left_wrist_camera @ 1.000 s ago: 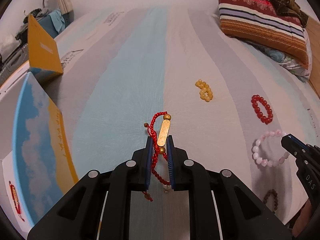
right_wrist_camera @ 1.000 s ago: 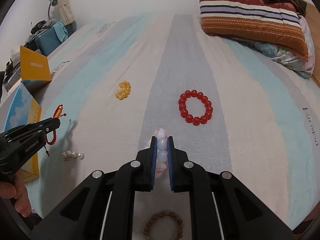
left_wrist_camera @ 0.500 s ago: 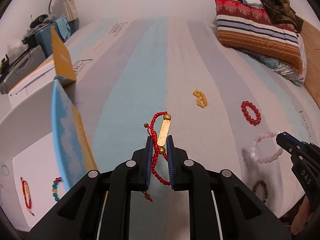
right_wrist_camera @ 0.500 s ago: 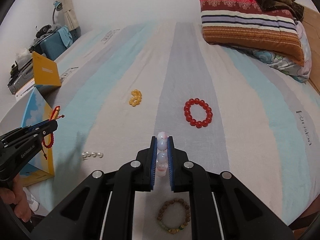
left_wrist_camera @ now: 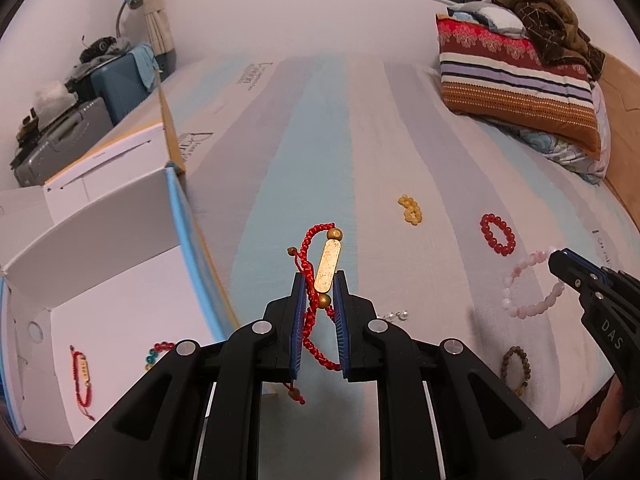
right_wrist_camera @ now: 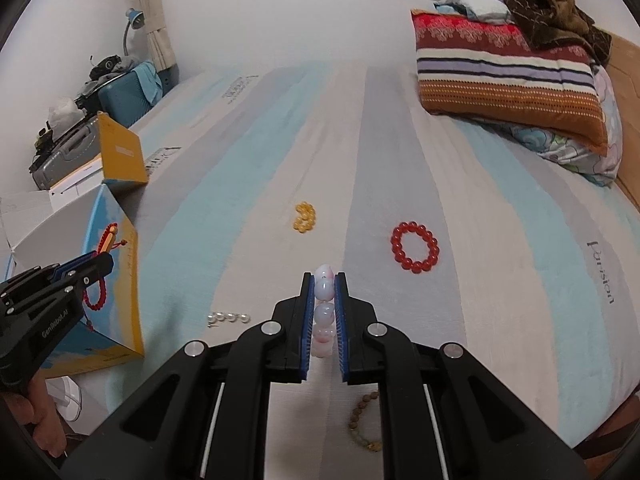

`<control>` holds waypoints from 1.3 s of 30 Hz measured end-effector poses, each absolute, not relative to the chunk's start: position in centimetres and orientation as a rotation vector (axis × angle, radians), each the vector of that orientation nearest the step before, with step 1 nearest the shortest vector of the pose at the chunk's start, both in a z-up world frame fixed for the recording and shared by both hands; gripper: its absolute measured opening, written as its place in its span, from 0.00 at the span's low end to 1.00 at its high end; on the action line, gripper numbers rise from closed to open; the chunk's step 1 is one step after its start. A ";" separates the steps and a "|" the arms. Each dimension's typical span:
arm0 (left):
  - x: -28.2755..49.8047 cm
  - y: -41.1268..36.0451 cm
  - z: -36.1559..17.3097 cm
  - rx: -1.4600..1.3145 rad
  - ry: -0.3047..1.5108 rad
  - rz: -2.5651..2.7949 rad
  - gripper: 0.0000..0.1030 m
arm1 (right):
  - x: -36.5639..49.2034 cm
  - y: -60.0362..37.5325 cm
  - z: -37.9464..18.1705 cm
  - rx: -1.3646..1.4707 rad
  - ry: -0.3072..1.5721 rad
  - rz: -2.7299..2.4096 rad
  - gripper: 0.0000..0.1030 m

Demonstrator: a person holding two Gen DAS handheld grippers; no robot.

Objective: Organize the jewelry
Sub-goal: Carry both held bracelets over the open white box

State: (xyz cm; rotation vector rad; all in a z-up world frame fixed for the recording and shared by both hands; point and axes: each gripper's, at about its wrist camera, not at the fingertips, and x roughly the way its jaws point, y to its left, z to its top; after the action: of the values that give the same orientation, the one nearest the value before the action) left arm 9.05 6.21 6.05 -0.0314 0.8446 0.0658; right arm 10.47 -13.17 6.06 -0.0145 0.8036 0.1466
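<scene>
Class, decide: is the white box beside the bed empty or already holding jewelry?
Holding jewelry. The white box contains a red cord bracelet and a multicolored bead bracelet on its floor.

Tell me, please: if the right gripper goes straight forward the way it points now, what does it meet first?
Probably nothing but bare striped bedsheet. The right gripper, shut on the pink bead bracelet, points between the amber bead bracelet and the red bead bracelet. Depth is unclear.
</scene>
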 end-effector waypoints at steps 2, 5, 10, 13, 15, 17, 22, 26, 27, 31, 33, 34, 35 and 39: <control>8.5 6.7 6.4 -0.033 0.836 0.073 0.13 | 10.3 -12.6 6.4 -0.017 0.798 0.152 0.09; 7.7 7.5 7.0 -0.035 0.829 0.083 0.13 | 10.2 -11.8 6.9 -0.022 0.792 0.161 0.09; 6.6 9.2 7.1 -0.046 0.819 0.113 0.13 | 10.0 -9.9 7.9 -0.025 0.775 0.187 0.09; 6.1 10.6 7.3 -0.063 0.816 0.133 0.13 | 9.8 -8.4 8.5 -0.037 0.760 0.210 0.09; 5.7 11.6 7.7 -0.073 0.807 0.147 0.13 | 9.8 -7.3 8.9 -0.044 0.753 0.225 0.09; 5.1 12.9 8.1 -0.089 0.796 0.167 0.13 | 9.8 -6.1 9.3 -0.054 0.743 0.245 0.09; 4.5 15.4 7.9 -0.108 0.800 0.206 0.13 | 9.5 -3.1 10.0 -0.069 0.727 0.293 0.09; 3.8 17.0 7.8 -0.113 0.800 0.231 0.13 | 9.3 -0.4 10.5 -0.079 0.716 0.333 0.09; 3.5 17.6 7.8 -0.115 0.798 0.239 0.13 | 9.2 0.2 10.5 -0.081 0.714 0.343 0.09; 2.5 19.5 7.6 -0.121 0.796 0.267 0.13 | 8.9 2.6 10.6 -0.087 0.709 0.377 0.09; 1.9 20.7 7.4 -0.126 0.798 0.290 0.13 | 8.7 3.8 10.6 -0.090 0.708 0.396 0.09; 1.7 21.3 7.4 -0.130 0.800 0.299 0.13 | 8.6 4.4 10.7 -0.093 0.708 0.408 0.09; 1.5 21.8 7.4 -0.133 0.801 0.309 0.13 | 8.5 4.9 10.7 -0.095 0.707 0.416 0.09; 0.1 24.4 7.3 -0.154 0.801 0.351 0.13 | 7.9 7.1 10.8 -0.103 0.702 0.457 0.09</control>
State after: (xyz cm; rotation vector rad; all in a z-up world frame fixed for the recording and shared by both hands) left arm 0.15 24.37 7.35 -0.1535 0.8007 0.3509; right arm 7.94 7.13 10.80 -0.1031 0.7016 0.4570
